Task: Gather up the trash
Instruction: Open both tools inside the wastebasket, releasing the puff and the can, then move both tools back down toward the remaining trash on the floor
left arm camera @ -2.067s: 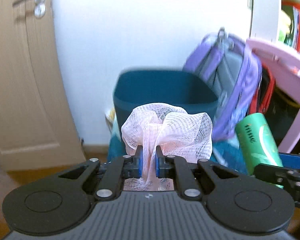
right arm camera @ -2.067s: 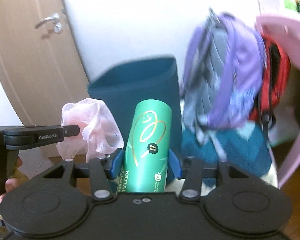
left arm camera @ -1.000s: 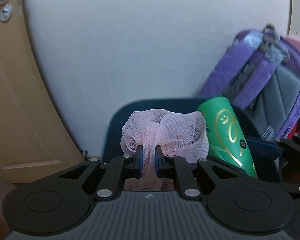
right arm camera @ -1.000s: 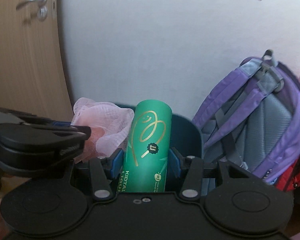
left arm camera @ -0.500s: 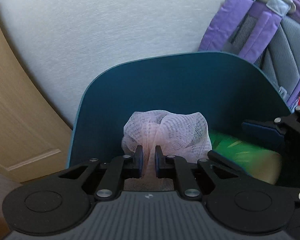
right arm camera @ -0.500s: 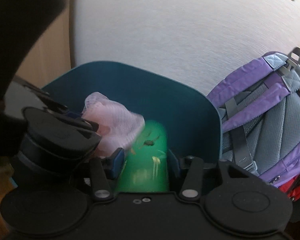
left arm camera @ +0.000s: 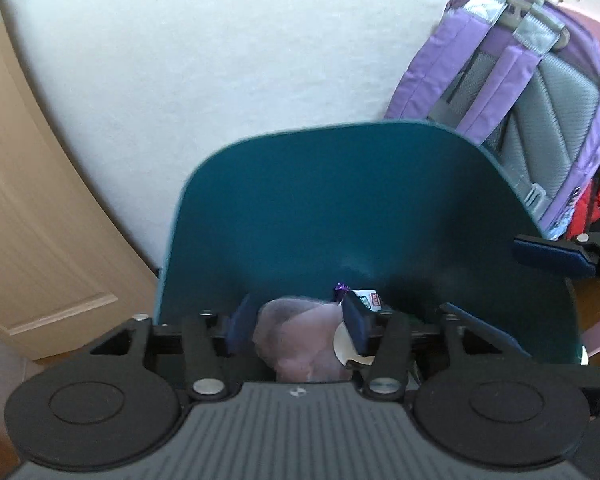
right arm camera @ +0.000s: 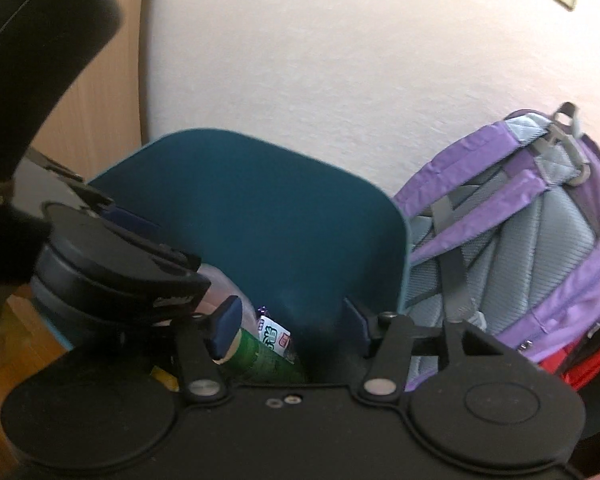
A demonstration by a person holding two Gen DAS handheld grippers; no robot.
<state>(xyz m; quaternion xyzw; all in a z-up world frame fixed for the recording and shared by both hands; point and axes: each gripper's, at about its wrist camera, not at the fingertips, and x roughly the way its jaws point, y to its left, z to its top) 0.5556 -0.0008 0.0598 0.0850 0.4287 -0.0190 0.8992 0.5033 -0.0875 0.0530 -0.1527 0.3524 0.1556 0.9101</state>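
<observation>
Both your wrist cameras sit close above the teal bin [left arm camera: 380, 208], looking steeply down into it toward the wall behind. Your left view comes from the bin's left, your right view from its right. Both share the bin's inner wall and the purple backpack [right arm camera: 520, 216] right of the bin.
</observation>
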